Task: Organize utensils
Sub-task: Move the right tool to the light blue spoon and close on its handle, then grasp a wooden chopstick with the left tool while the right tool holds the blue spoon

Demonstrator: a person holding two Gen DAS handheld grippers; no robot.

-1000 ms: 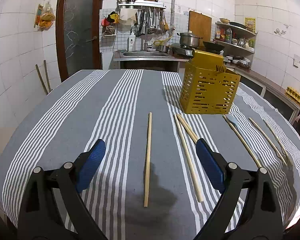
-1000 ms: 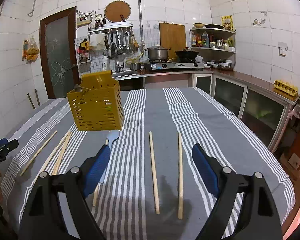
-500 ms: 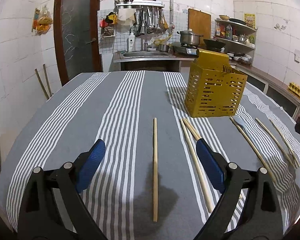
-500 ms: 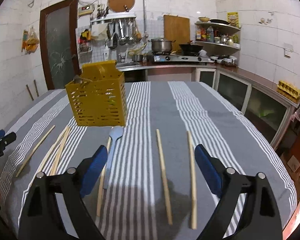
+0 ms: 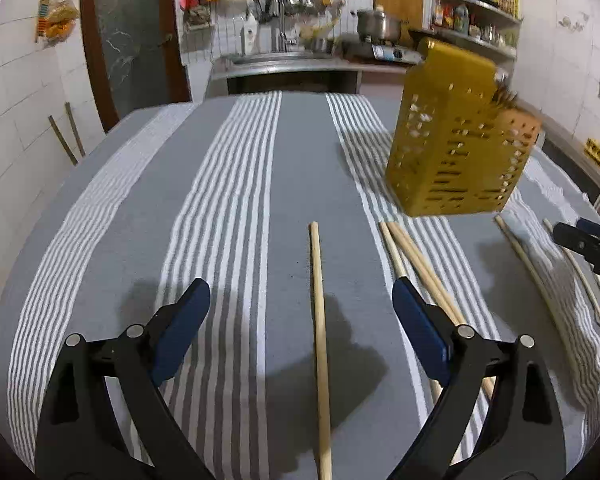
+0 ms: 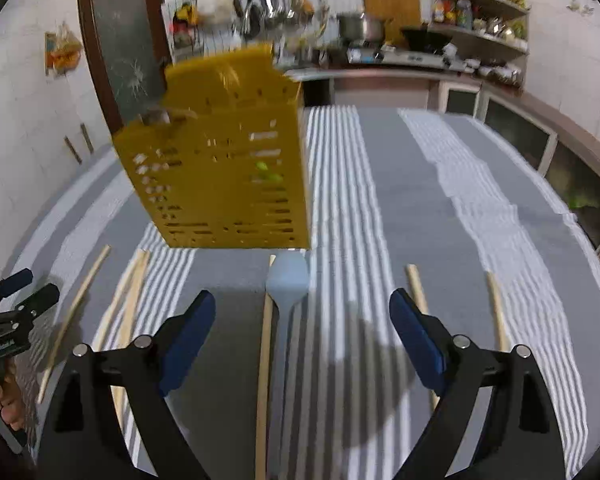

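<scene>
A yellow perforated utensil basket (image 5: 456, 140) stands on the striped tablecloth; it also shows in the right wrist view (image 6: 220, 160). My left gripper (image 5: 300, 320) is open and empty, low over a single wooden chopstick (image 5: 319, 340). Two more chopsticks (image 5: 416, 268) lie by its right finger. My right gripper (image 6: 300, 320) is open and empty above a pale blue spatula (image 6: 286, 280) and a chopstick (image 6: 263, 380) beside it. Further chopsticks (image 6: 416, 288) lie to the right and others (image 6: 128, 300) to the left.
The tablecloth (image 5: 228, 184) is grey with white stripes on a round table. The right gripper's tip (image 5: 584, 242) shows at the right edge of the left view. The left gripper (image 6: 8, 320) shows at the left edge of the right view. A kitchen counter (image 6: 400, 76) stands behind.
Both grippers have moved forward and lower toward the table. The basket looks nearer in both views. Both grippers stay open.
</scene>
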